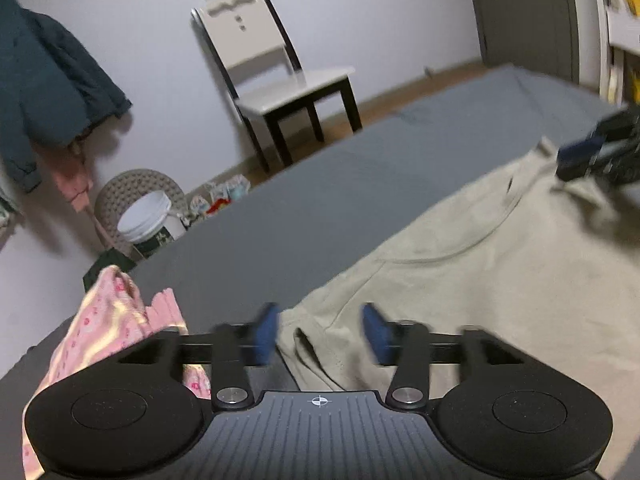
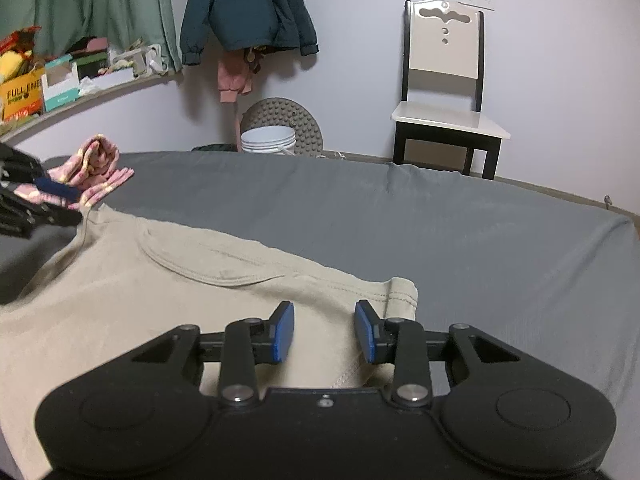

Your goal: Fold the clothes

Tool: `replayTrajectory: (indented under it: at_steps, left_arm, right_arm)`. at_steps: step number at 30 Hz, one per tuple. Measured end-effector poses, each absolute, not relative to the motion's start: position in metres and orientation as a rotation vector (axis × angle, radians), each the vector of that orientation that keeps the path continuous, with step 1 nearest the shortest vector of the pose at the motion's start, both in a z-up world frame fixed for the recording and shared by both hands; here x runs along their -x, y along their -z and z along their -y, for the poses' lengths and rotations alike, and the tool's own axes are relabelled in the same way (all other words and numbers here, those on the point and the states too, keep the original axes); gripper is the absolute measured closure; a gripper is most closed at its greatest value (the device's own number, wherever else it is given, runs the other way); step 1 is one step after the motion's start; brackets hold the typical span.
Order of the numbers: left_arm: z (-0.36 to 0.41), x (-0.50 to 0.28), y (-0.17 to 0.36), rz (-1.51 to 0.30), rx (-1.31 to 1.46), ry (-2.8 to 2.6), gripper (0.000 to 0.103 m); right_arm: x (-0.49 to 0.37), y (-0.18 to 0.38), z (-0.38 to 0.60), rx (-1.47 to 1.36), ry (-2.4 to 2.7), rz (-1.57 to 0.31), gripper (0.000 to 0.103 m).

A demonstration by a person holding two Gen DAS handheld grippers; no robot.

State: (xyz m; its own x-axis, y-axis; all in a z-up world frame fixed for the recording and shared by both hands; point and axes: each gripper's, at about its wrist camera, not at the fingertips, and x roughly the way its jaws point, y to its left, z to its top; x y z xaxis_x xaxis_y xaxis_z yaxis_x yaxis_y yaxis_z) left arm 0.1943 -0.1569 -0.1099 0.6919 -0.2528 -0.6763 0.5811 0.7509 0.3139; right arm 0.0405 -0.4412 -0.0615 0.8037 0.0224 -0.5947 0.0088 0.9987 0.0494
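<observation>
A beige T-shirt (image 1: pixel 480 264) lies spread on the grey bed (image 1: pixel 304 208), its neckline toward the far side. My left gripper (image 1: pixel 322 330) is open, its blue pads on either side of the shirt's near sleeve edge. In the right wrist view the same T-shirt (image 2: pixel 120 280) fills the lower left, and my right gripper (image 2: pixel 324 330) is open just above the other sleeve, whose hem (image 2: pixel 402 298) lies by the right pad. Each gripper shows in the other's view: the right gripper (image 1: pixel 588 156) at the far sleeve, the left gripper (image 2: pixel 52 196) at the left edge.
A folded pink patterned garment (image 1: pixel 112 320) sits on the bed's corner, also seen as the pink garment (image 2: pixel 94 164). Beyond the bed stand a white chair (image 2: pixel 444 92), a white bucket (image 2: pixel 268 140) and a hanging dark jacket (image 2: pixel 248 4). A cluttered shelf (image 2: pixel 60 80) runs along the left wall.
</observation>
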Motion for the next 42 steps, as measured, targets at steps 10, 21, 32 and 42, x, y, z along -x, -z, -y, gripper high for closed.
replayTrajectory:
  at_steps: [10, 21, 32, 42]
  left_arm:
    - [0.193, -0.178, 0.138, -0.538, -0.999, 0.589, 0.071]
    - [0.169, -0.213, 0.122, -0.632, -0.747, 0.605, 0.103]
    - [0.190, -0.202, 0.125, -0.553, -0.901, 0.682, 0.035]
    - [0.178, -0.222, 0.137, -0.691, -0.663, 0.627, 0.095]
  right_arm:
    - [-0.036, 0.056, 0.438, 0.022, -0.018, -0.611, 0.069]
    - [-0.038, 0.059, 0.440, 0.000, -0.019, -0.621, 0.069]
    - [-0.039, 0.066, 0.434, 0.089, -0.049, -0.660, 0.066]
    - [-0.039, 0.065, 0.452, 0.006, 0.028, -0.633, 0.066]
